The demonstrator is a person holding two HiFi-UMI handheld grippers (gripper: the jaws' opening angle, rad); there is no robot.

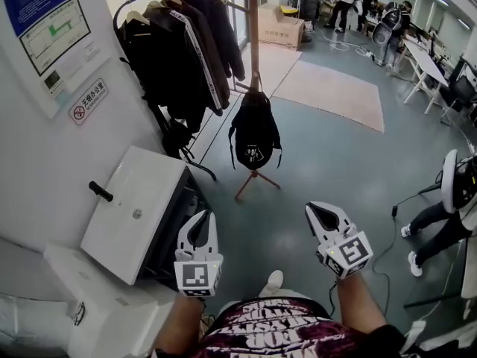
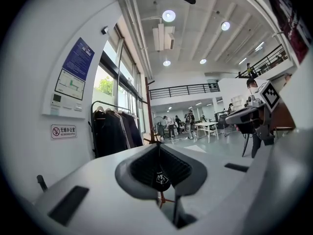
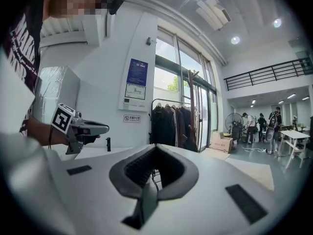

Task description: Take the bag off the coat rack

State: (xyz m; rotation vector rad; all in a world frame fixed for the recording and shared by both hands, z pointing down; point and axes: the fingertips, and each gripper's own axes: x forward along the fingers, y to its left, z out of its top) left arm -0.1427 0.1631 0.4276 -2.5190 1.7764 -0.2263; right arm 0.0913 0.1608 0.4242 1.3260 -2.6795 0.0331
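Black bag (image 1: 254, 131) hangs by its top from a wooden coat rack (image 1: 253, 21), resting low against the pole, so it probably has to be lifted up and off. Beside it, a row of dark coats (image 1: 182, 39) lines the white wall (image 1: 37, 170). Well short of the bag, the left gripper (image 1: 200, 228) and right gripper (image 1: 321, 215) are held side by side, aimed towards it. Each has its jaws pressed together on nothing. They will need to part before taking hold.
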